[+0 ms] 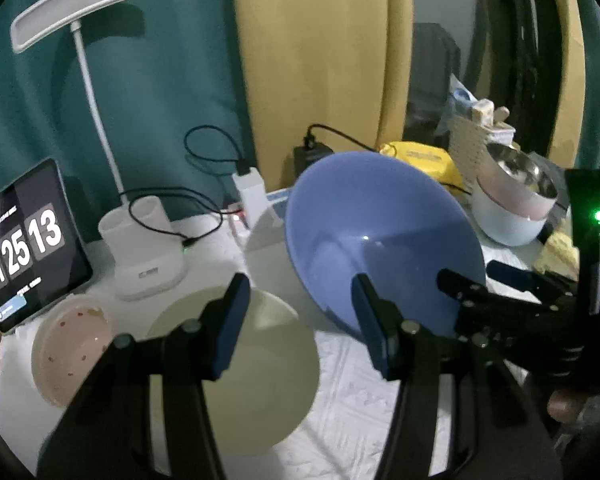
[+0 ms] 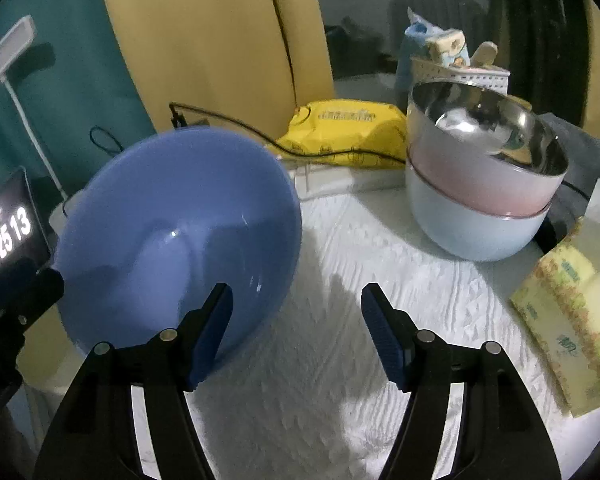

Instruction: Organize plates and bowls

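Observation:
A blue bowl is tilted and lifted off the table; it also shows in the right wrist view. My left gripper is open, with its right finger at the bowl's lower rim. My right gripper is open, with its left finger against the bowl's lower rim; what holds the bowl I cannot tell. A cream plate lies flat under the left gripper. A pink speckled dish lies to its left. A stack of bowls, steel in pink in pale blue, stands at the right.
A tablet clock, a desk lamp base and cables stand at the back left. A yellow wipes pack and a white basket are at the back. A tissue pack lies at the right table edge.

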`<state>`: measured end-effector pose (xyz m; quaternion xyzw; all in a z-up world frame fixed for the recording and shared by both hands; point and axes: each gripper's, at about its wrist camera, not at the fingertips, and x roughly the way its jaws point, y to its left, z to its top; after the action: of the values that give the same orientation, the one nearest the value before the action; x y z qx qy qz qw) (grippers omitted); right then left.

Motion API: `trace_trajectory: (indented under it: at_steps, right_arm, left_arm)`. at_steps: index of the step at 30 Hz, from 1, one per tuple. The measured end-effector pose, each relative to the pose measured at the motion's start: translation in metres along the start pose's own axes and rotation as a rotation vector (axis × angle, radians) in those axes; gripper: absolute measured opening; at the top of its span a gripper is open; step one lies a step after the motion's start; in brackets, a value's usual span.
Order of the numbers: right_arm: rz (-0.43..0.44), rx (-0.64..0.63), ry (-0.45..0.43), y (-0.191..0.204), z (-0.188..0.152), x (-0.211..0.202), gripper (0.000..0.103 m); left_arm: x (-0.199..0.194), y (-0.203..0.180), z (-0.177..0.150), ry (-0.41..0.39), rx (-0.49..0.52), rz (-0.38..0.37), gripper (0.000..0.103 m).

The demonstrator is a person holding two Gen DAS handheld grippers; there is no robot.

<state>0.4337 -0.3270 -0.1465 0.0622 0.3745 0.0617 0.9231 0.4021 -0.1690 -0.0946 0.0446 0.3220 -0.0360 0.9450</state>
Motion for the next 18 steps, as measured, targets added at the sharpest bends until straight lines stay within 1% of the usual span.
trace_trajectory:
  at_steps: [3, 6, 8, 11, 15, 16, 17, 18]
  right_arm:
    - [-0.011, 0.031, 0.034, -0.009, -0.005, 0.009, 0.07]
    - [-0.004, 0.082, 0.058, -0.02, -0.009, 0.014, 0.069]
    - [0.007, 0.104, 0.055, -0.025, -0.01, 0.014, 0.059]
    - [0.027, 0.103, 0.059, -0.025, -0.012, 0.014, 0.05]
    - [0.034, 0.081, 0.048, -0.02, -0.013, 0.011, 0.042]
    - [0.04, 0.078, 0.047, -0.02, -0.015, 0.009, 0.038]
    - [0.048, 0.075, 0.048, -0.019, -0.015, 0.009, 0.035]
    - [0.056, 0.074, 0.046, -0.019, -0.016, 0.008, 0.033]
  left_arm:
    - [0.006, -0.009, -0.001, 0.013, 0.024, 0.001, 0.054]
    - [0.015, -0.017, -0.002, 0.048, 0.038, -0.008, 0.054]
    - [0.018, -0.023, -0.003, 0.054, 0.052, -0.01, 0.054]
    - [0.02, -0.029, -0.004, 0.066, 0.063, -0.026, 0.054]
    - [0.019, -0.032, -0.006, 0.063, 0.071, -0.04, 0.053]
    - [0.019, -0.033, -0.006, 0.064, 0.072, -0.045, 0.049]
    - [0.018, -0.033, -0.006, 0.065, 0.075, -0.047, 0.047]
    - [0.018, -0.034, -0.006, 0.065, 0.078, -0.05, 0.043]
